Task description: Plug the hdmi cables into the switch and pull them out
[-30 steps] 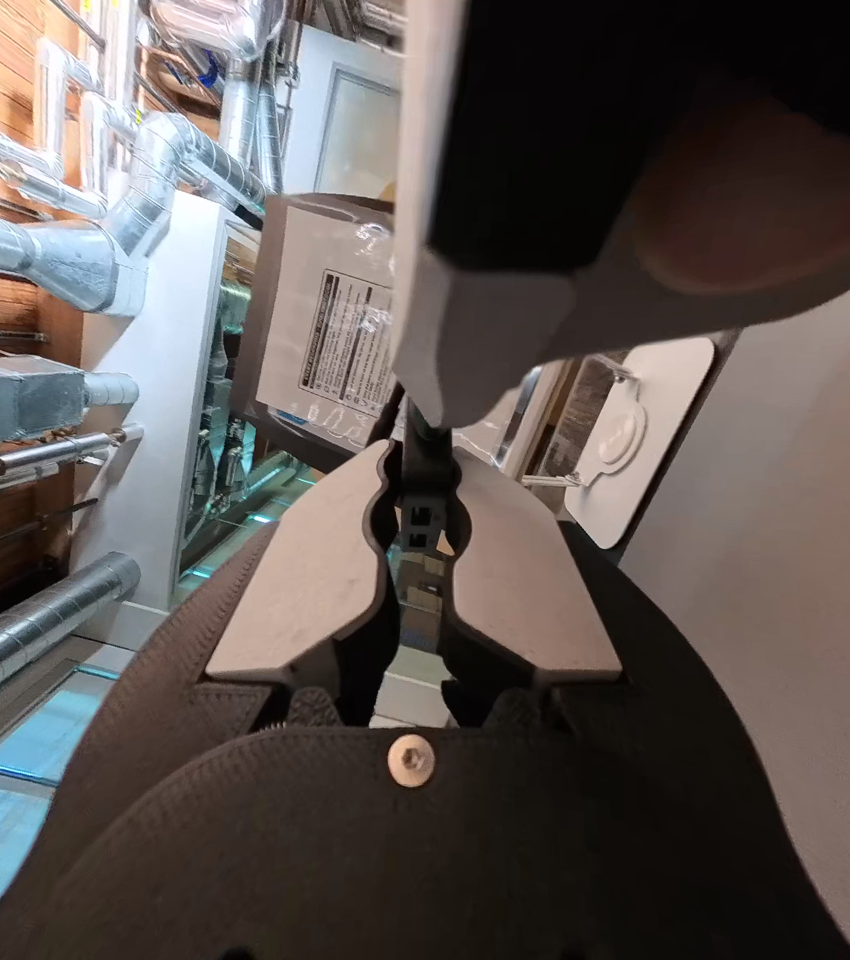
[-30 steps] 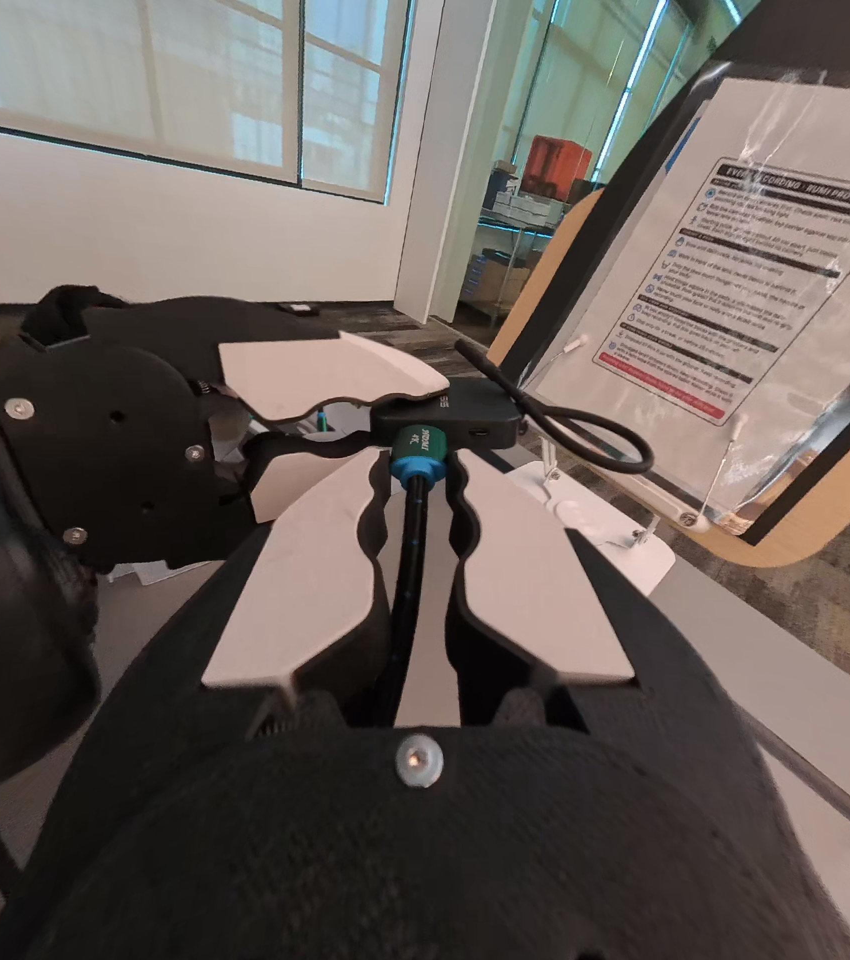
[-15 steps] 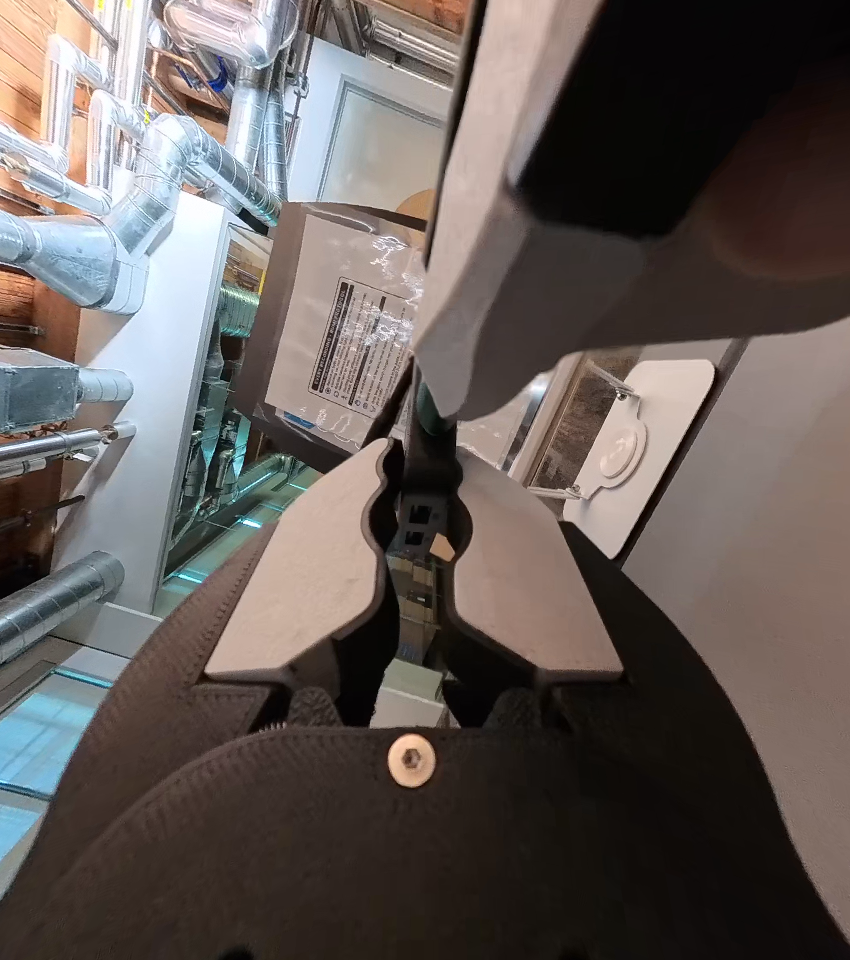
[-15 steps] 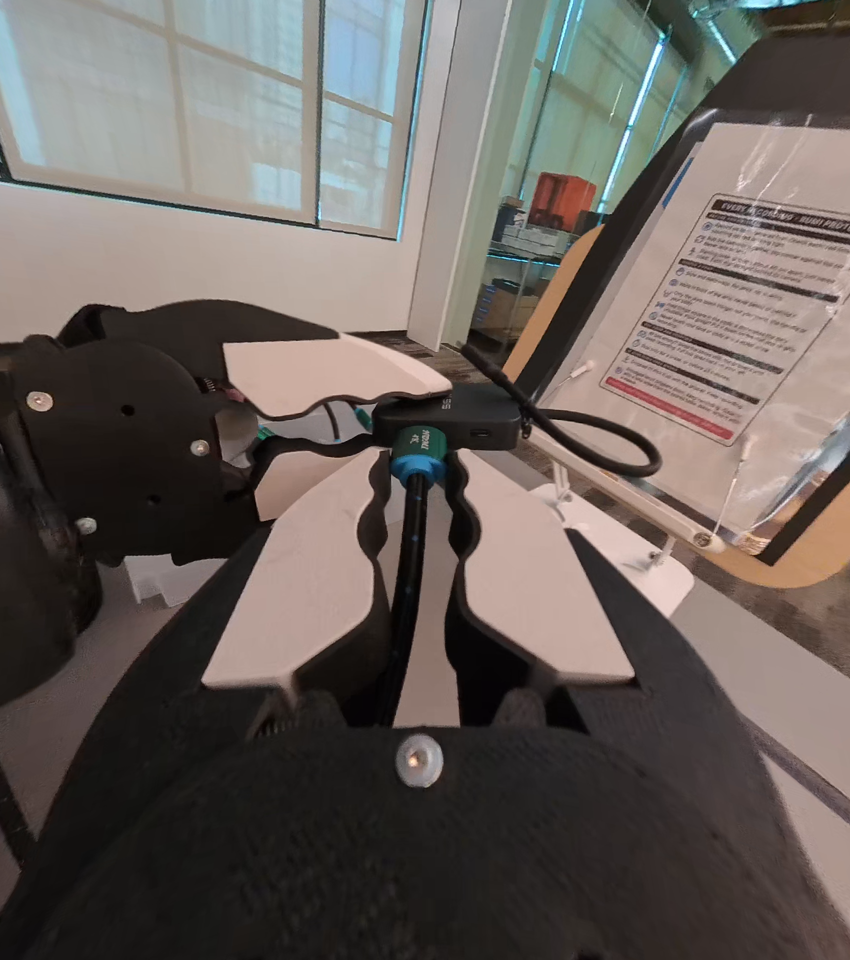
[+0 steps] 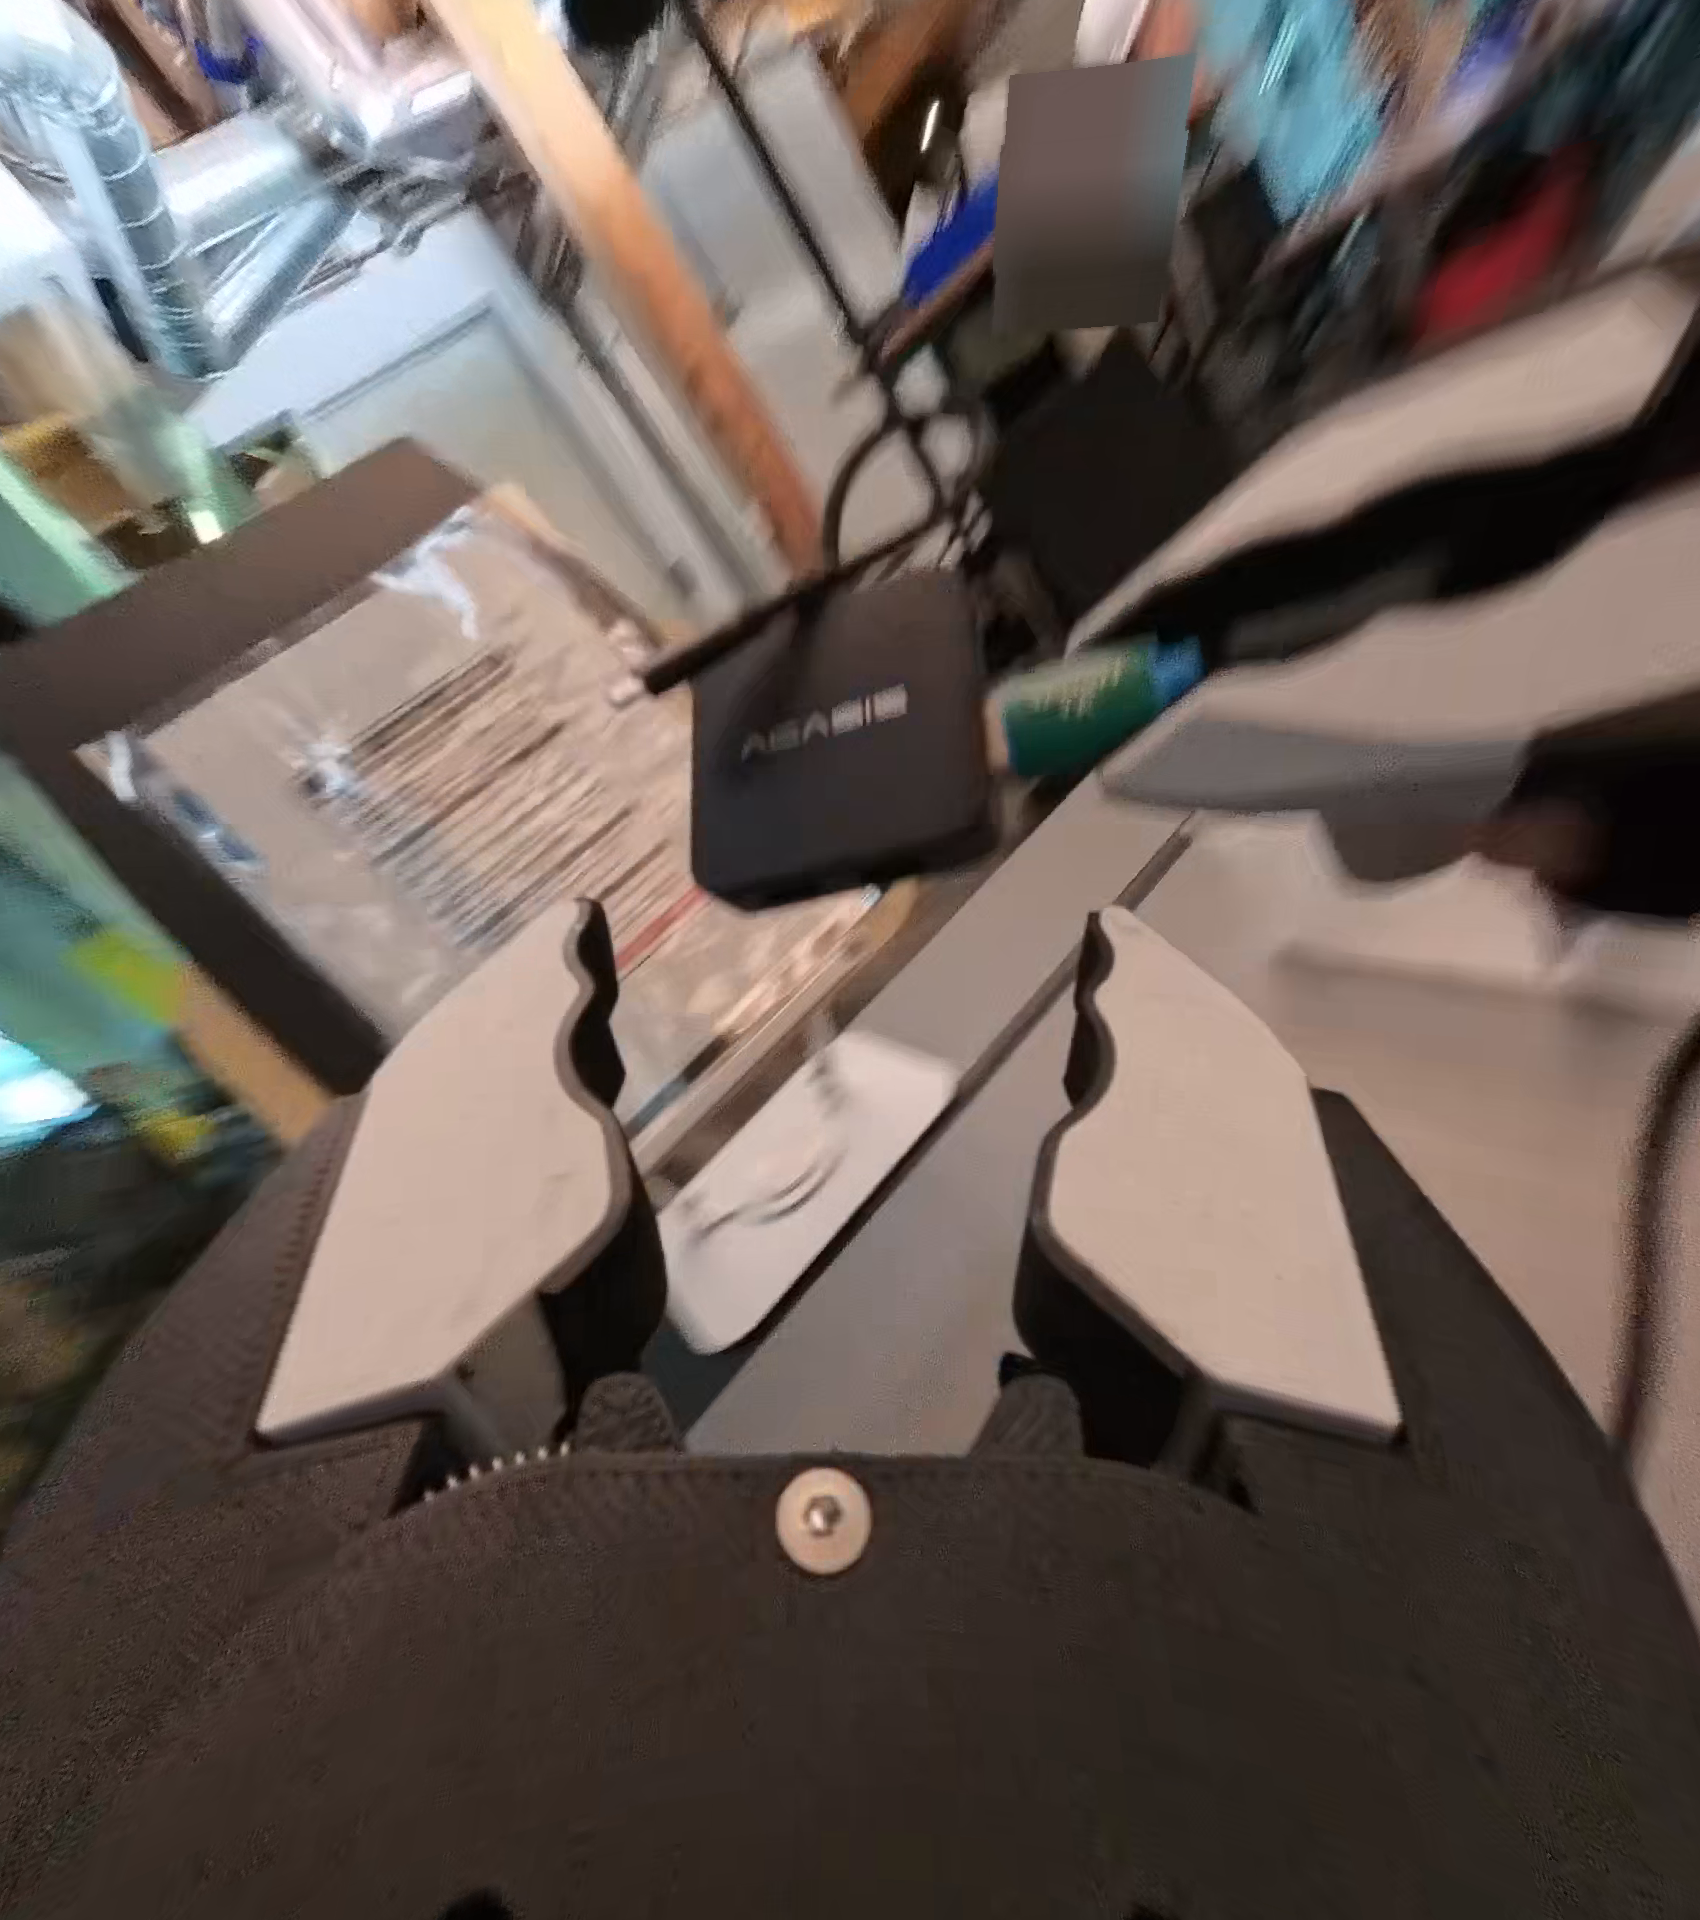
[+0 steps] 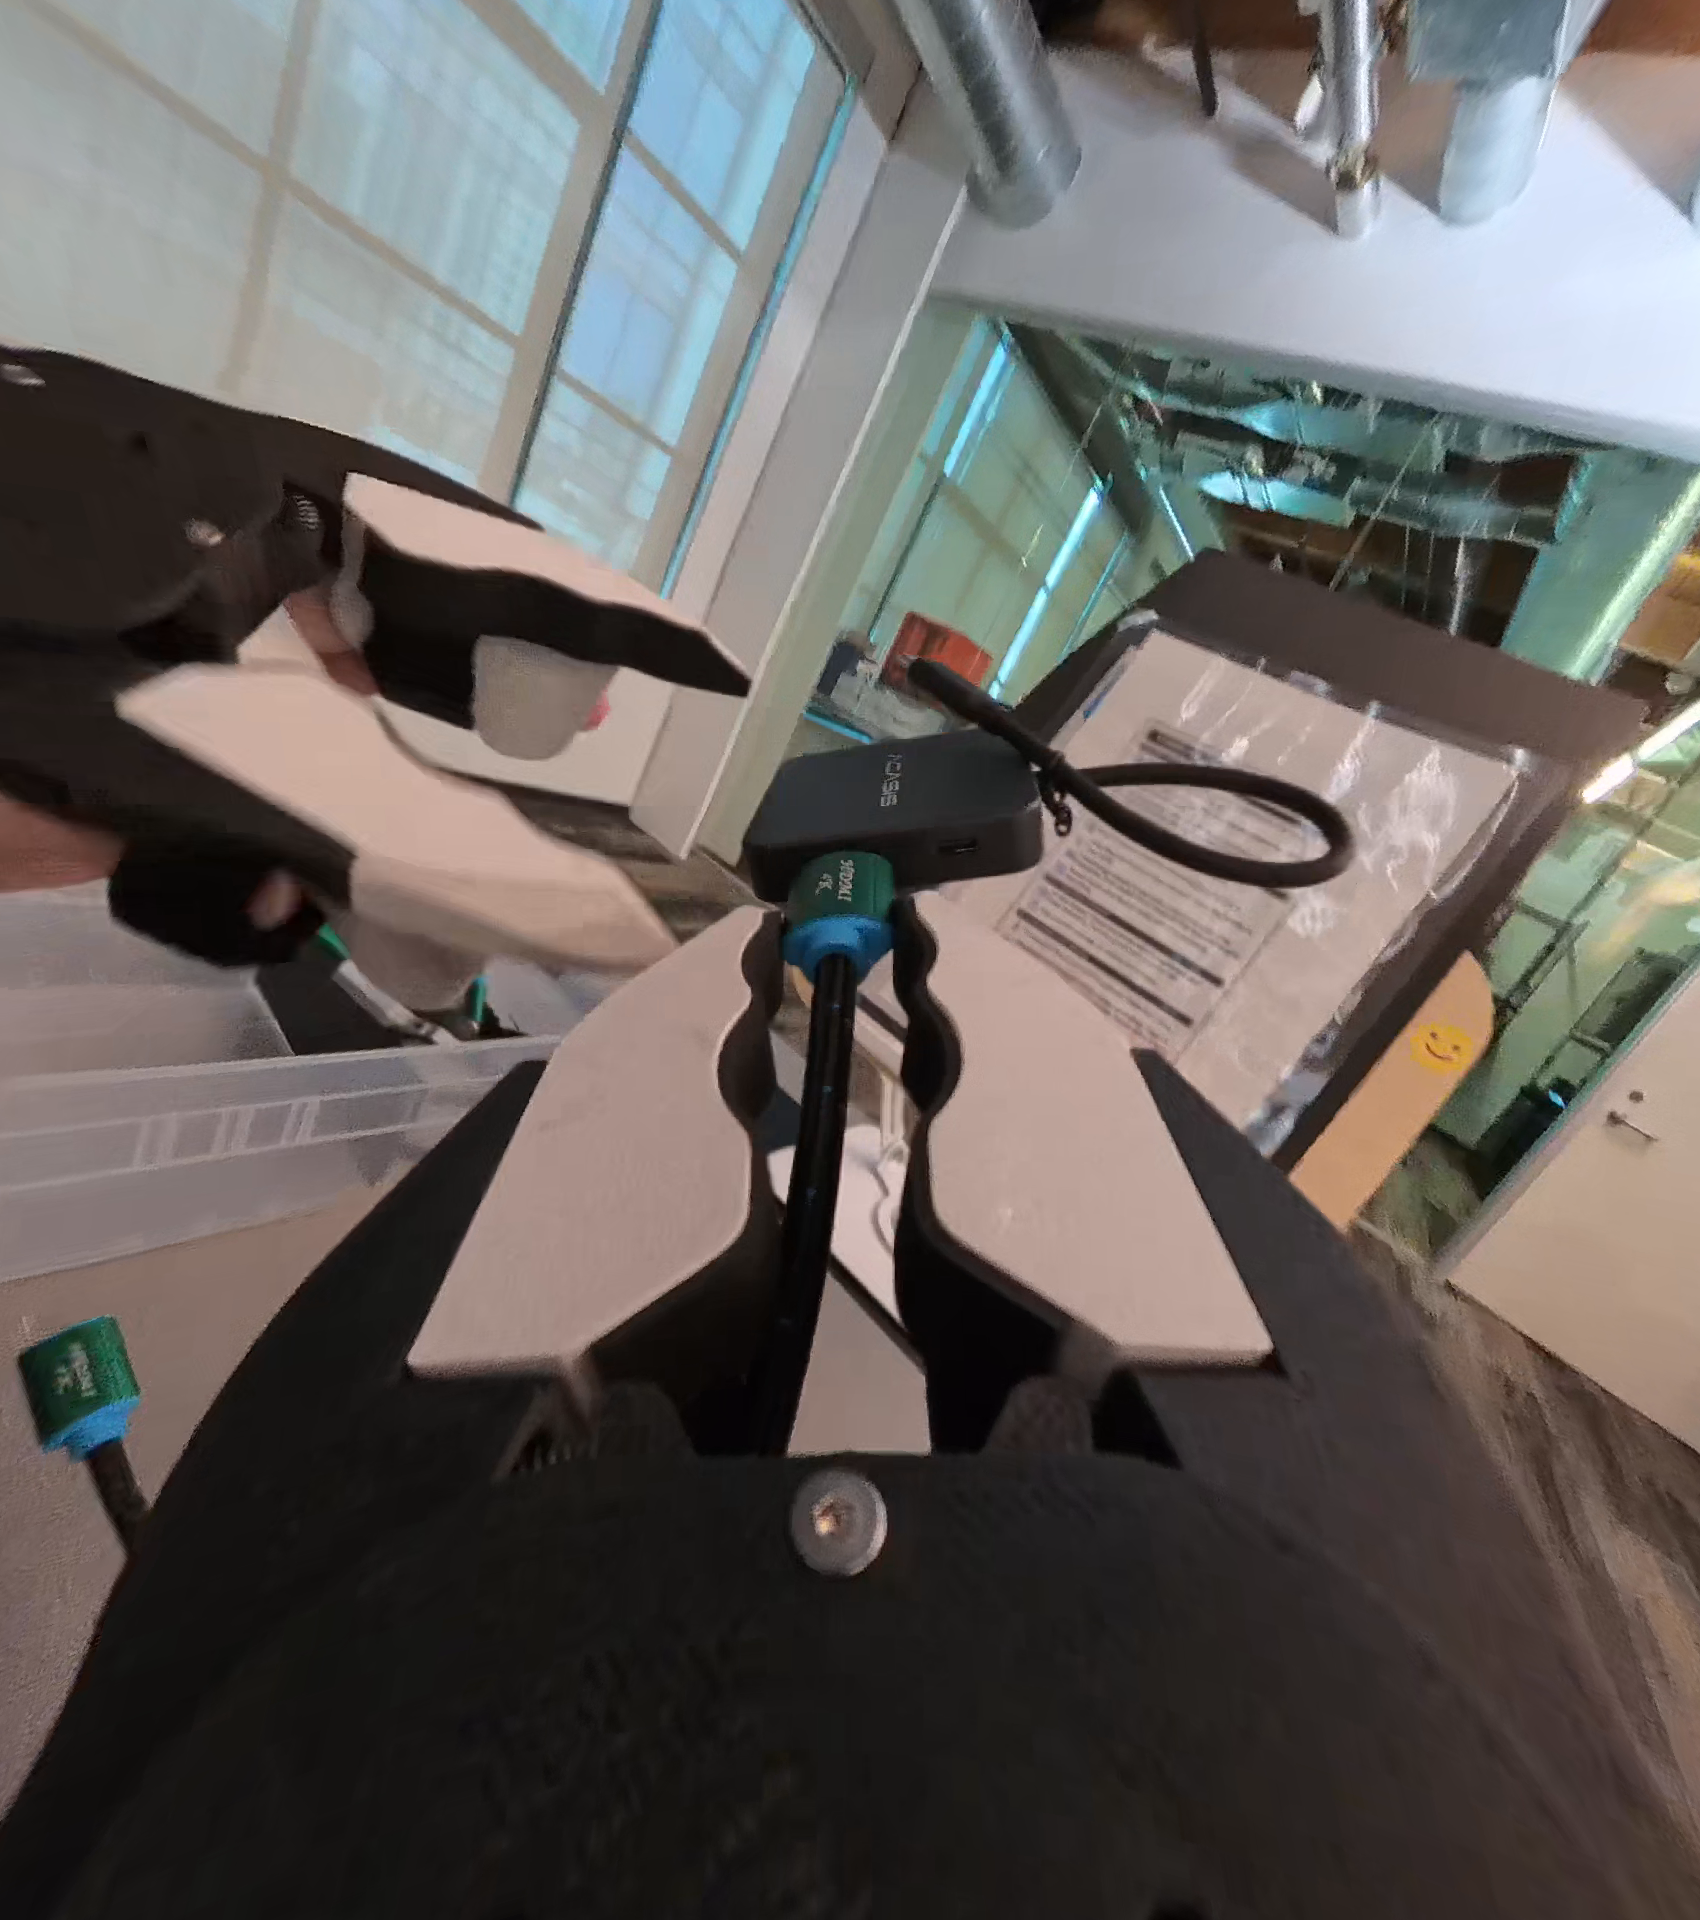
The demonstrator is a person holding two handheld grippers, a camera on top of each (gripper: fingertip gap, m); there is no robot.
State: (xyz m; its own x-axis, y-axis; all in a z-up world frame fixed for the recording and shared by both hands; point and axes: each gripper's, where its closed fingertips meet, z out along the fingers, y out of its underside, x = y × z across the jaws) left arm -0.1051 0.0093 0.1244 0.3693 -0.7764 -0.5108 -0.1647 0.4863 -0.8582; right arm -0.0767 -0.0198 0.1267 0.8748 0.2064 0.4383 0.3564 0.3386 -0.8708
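Above table (image 6: 202,1351): switch (image 6: 893,821) aloft on green HDMI plug (image 6: 833,894).
Right gripper (image 6: 830,935) pinches that plug's cable; left gripper (image 5: 841,940) spread wide, empty; second plug (image 6: 77,1387) lies loose.

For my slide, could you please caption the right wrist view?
Right hand-held gripper holds a green HDMI plug seated in the black switch.

Both grippers, the left gripper (image 5: 841,940) and the right gripper (image 6: 830,914), have black textured bodies, pale grey wavy-edged fingers (image 5: 472,1174) and a silver screw (image 5: 822,1520).
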